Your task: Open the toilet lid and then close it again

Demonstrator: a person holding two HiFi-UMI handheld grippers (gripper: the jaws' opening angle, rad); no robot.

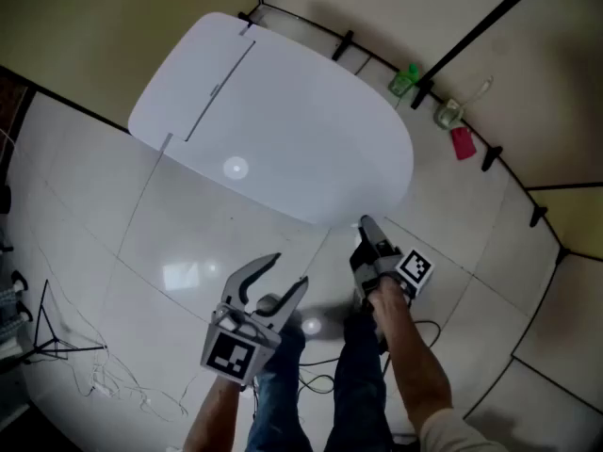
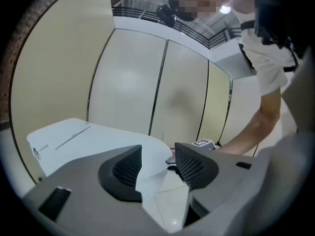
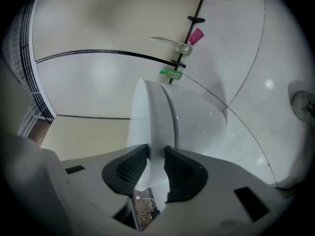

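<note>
Although the toilet lid (image 1: 273, 121) was seen lying flat and shut over the bowl, its front edge was already pinched between the pads of the right gripper (image 1: 366, 226). The left gripper (image 1: 288, 269) was held with its jaws spread and nothing between them, above the floor tiles (image 1: 170, 252) and apart from the toilet.

The chief risk was judged to lie in that grip. Only a narrow strip of smooth, rounded rim was taken, so the pads could slide off as the lid was swung upward, and the lid would then drop and slam. A second risk was that the seat might be caught together with the lid. A seam was visible along the edge, and whether one layer or two was held could not be told. No support would be given by the left gripper where it was held.

Contact of the pads with the rim was shown only by the right gripper view, where the white edge (image 3: 156, 132) was seen squeezed between the two dark pads. From the head camera that spot was hidden by the gripper's body. The whole lid and its lowered position were shown only by the head view. The empty gap of the left gripper (image 2: 157, 154), with the lid (image 2: 98, 136) beyond it, was confirmed by the left gripper view.
</note>
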